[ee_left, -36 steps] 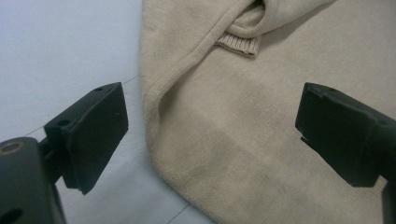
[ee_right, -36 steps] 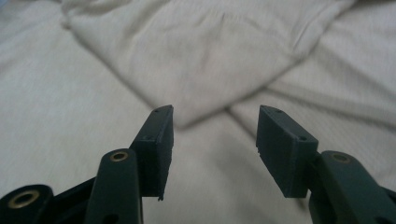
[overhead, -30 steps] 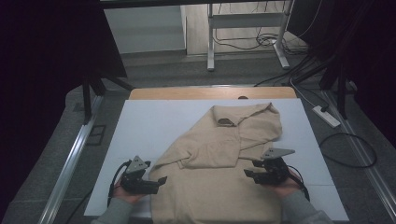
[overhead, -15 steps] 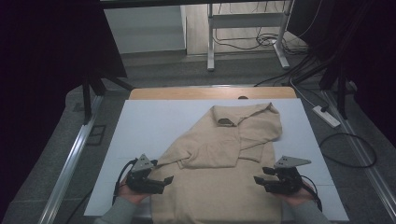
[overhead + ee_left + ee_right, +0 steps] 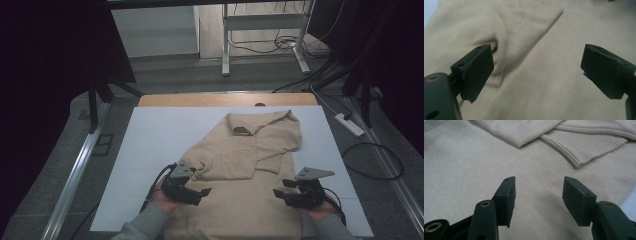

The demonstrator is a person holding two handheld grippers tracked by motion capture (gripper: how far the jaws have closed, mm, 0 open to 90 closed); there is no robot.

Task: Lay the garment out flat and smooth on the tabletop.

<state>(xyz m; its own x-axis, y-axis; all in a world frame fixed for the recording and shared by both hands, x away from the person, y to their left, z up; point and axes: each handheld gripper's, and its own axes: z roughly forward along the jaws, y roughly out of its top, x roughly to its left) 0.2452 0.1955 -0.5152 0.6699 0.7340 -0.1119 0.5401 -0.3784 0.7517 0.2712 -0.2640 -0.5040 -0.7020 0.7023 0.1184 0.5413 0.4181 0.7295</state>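
Where the beige sweater [image 5: 245, 170] lies spread on the white table [image 5: 150, 135], folded partly over itself: left gripper [image 5: 192, 192] at its near left edge, jaws wide apart, nothing between them, hovering just above the knit beside a folded sleeve [image 5: 524, 32]. Right gripper [image 5: 290, 195] at the near right edge, jaws likewise apart and empty, poised over plain fabric with a ribbed cuff [image 5: 584, 147] lying just beyond. No readable label or writing on sweater or grippers.
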